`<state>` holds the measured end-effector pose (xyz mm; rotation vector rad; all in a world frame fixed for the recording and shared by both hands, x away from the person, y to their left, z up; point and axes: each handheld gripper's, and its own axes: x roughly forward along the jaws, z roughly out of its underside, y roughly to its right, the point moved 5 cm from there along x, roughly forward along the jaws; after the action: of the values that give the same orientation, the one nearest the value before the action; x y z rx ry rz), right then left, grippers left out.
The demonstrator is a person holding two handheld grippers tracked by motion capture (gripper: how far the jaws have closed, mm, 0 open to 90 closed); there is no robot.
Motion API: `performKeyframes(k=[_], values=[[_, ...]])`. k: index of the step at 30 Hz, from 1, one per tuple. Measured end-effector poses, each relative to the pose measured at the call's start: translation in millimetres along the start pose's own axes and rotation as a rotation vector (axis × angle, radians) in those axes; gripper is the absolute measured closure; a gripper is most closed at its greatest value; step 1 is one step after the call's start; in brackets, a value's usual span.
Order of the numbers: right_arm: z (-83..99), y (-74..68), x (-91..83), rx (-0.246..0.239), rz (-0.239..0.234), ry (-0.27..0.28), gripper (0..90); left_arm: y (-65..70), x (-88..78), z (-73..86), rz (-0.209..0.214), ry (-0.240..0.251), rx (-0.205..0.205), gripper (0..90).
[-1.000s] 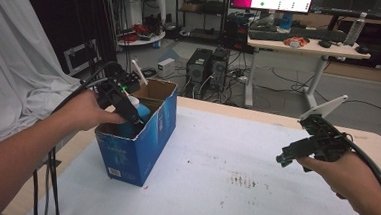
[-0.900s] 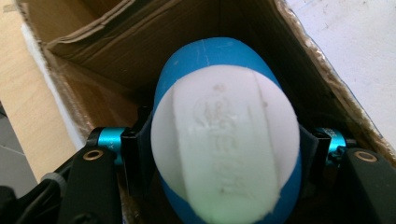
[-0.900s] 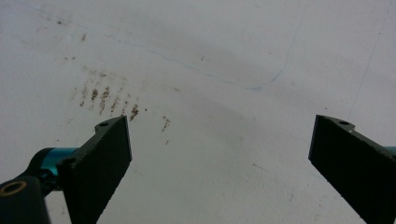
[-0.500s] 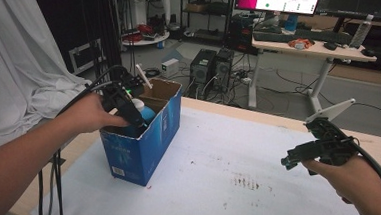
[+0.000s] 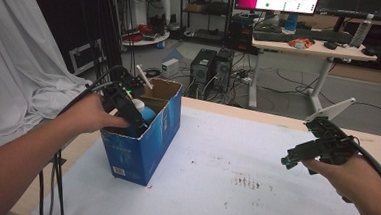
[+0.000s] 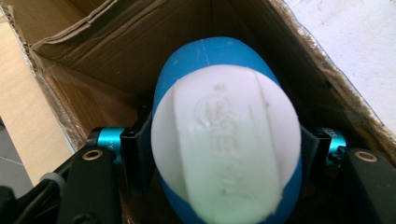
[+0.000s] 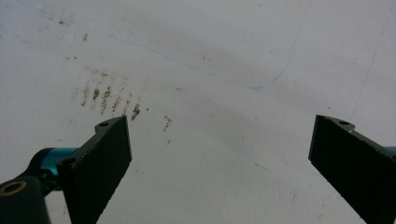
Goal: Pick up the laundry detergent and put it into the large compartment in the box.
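A: Where the cardboard box [image 5: 145, 140] stands at the table's [image 5: 261, 148] left end, what is gripped by the left gripper [image 5: 128, 111]?

B: A blue bottle [image 6: 224, 135] with a white cap is clamped between its jaws, both pads pressed on the sides. The bottle is held inside the box's open top, cap toward the camera in the left gripper view.

A: How is the right gripper [image 5: 301, 156] set?

B: Its jaws are spread wide with nothing between them. It is held over the white table cover, near the brown stains [image 7: 112, 100], well apart from the box.
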<state>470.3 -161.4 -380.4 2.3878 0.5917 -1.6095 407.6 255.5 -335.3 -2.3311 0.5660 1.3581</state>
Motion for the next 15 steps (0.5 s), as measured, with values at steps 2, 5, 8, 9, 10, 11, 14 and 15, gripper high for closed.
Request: performKeyframes(k=[2, 5, 8, 9, 10, 11, 14, 15], values=[[0.1, 0.0, 0.2, 0.001, 0.000, 0.000, 5.0, 0.1, -0.1, 0.0, 0.000, -0.005, -0.006, 36.5], [0.3, -0.1, 0.9, 0.006, -0.001, -0.004, 5.0, 0.4, -0.2, -0.4, -0.001, -0.014, -0.008, 36.2], [0.5, 0.4, 1.7, 0.006, -0.001, -0.007, 5.0, 0.8, -0.6, -1.2, -0.001, -0.024, -0.004, 35.8], [0.4, 0.9, 1.9, 0.004, -0.002, -0.005, 5.0, 0.5, -1.5, -1.5, -0.002, -0.023, -0.002, 35.4], [0.4, 1.2, 1.7, 0.008, -0.002, -0.007, 5.0, -1.7, -5.8, -2.9, -0.009, -0.010, -0.008, 32.9], [0.4, 1.2, 1.7, 0.008, -0.002, -0.007, 5.0, -1.7, -5.8, -2.9, -0.009, -0.010, -0.008, 31.5], [0.1, 1.3, 2.0, 0.007, -0.004, -0.004, 5.0, -2.5, -9.5, -4.5, -0.006, -0.009, -0.011, 31.2], [0.1, 1.3, 2.3, 0.004, -0.003, -0.005, 5.0, -1.9, -9.9, -5.1, -0.003, -0.012, -0.006, 31.2]])
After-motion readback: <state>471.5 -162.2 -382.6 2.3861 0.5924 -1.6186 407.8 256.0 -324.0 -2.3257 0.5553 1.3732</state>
